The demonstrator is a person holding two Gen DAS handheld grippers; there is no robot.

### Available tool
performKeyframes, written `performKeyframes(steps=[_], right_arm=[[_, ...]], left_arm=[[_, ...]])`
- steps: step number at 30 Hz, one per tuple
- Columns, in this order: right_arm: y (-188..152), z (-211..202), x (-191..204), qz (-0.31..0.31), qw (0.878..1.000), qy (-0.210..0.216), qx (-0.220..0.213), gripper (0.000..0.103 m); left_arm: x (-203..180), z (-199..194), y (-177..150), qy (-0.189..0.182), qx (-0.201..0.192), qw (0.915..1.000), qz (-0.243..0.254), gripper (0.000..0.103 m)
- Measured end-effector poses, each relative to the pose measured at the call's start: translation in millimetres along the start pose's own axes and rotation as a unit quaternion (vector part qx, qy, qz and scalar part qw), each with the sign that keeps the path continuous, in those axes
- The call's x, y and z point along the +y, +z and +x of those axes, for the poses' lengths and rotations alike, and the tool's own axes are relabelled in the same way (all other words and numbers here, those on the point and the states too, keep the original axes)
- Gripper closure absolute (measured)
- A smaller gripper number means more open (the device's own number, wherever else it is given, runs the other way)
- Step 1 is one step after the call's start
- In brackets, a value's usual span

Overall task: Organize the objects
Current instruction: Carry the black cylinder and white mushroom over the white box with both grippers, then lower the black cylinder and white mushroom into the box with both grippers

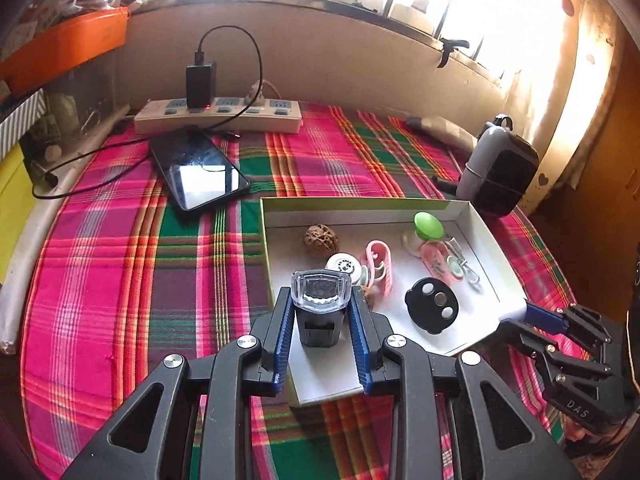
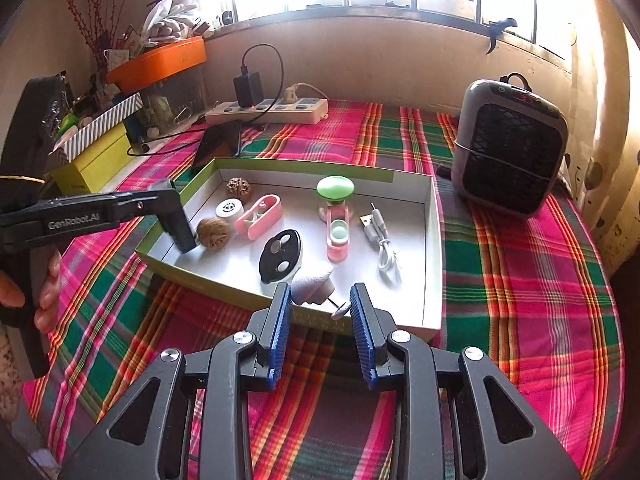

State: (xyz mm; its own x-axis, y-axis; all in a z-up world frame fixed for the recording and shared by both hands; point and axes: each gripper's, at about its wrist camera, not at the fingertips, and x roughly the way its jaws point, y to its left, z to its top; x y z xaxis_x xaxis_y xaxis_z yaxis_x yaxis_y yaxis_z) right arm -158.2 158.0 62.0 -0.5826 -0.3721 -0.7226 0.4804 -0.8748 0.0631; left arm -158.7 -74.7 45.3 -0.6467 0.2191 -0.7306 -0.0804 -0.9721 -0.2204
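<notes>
A shallow white box (image 1: 492,240) (image 2: 434,248) lies on the plaid cloth and holds small items. My left gripper (image 1: 320,300) is shut on a black stamp-like block with a clear cap (image 1: 320,304), held over the box's near left corner; in the right wrist view the block (image 2: 182,224) stands beside a walnut (image 2: 213,233). My right gripper (image 2: 320,300) is shut on a small grey tool with a thin pin (image 2: 316,282), held crosswise at the box's near edge. In the box lie a second walnut (image 1: 321,240), a pink case (image 1: 378,266), a black round disc (image 1: 432,304), a green-topped piece (image 1: 428,226) and a white cable (image 2: 380,236).
A phone (image 1: 200,172) on a black cable lies left of the box, in front of a power strip (image 1: 218,118) with a black charger. A grey heater (image 2: 510,148) stands to the right. Orange, striped and yellow boxes (image 2: 100,148) are stacked at the left.
</notes>
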Motion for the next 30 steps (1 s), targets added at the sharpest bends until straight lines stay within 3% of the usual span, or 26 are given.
performKeyframes(steps=[30], right_arm=[[13, 19, -8, 0.008, 1.0, -0.002, 0.001, 0.072]], left_arm=[[0, 39, 20, 0.024, 0.018, 0.9995, 0.007, 0.078]])
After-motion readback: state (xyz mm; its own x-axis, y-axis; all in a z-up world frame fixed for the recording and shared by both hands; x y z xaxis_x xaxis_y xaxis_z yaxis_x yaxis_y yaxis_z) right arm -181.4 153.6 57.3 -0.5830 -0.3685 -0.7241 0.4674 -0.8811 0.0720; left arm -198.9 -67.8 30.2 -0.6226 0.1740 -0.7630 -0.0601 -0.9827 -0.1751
